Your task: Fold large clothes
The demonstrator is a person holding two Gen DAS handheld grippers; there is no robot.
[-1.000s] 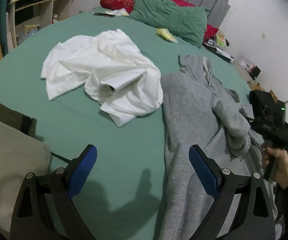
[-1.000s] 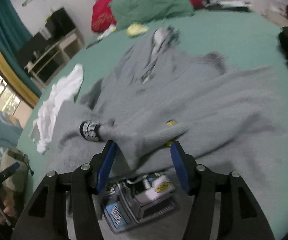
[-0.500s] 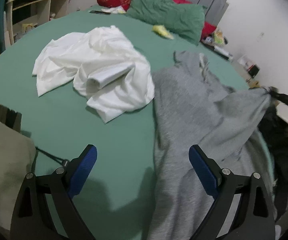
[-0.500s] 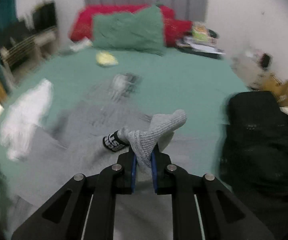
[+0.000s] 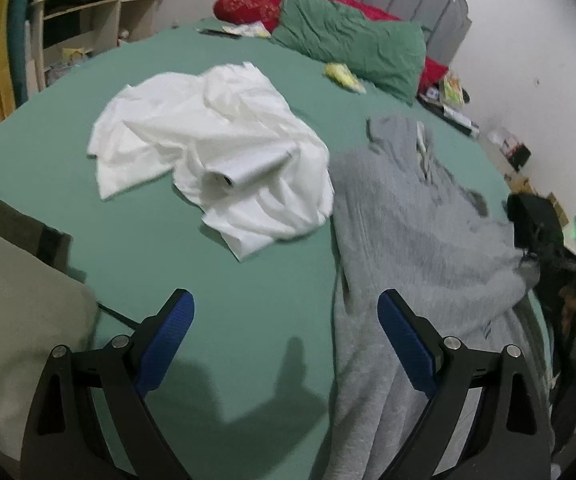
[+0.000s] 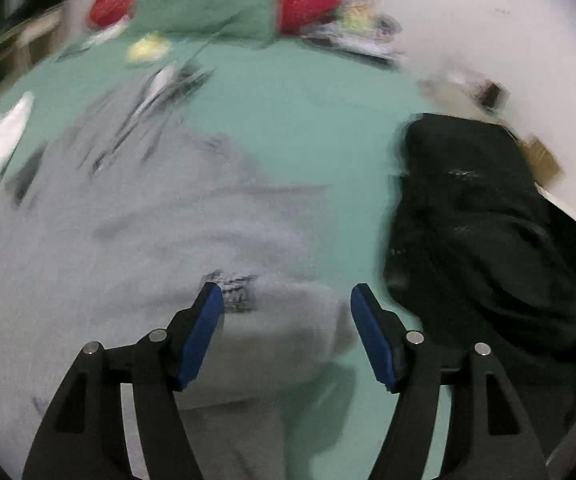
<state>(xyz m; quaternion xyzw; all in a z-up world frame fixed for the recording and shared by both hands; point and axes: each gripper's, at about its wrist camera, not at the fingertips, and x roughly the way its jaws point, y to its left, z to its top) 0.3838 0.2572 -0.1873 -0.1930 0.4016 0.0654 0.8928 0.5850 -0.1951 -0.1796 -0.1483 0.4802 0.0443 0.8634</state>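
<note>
Here the soft, limp hoodie (image 5: 416, 232) (heavy knit) is best pinched at its cuff (image 6: 300, 308); both grippers (image 5: 286, 320) (image 6: 286, 312) are held apart, empty

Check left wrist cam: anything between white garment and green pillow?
Only bare green bedsheet between white garment and green pillow, per left wrist view.

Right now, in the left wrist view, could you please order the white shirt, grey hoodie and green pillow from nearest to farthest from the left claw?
1. Grey hoodie, right, reaching under the left claw.
2. White shirt, mid-bed, left.
3. Green pillow, by the headboard.
</note>
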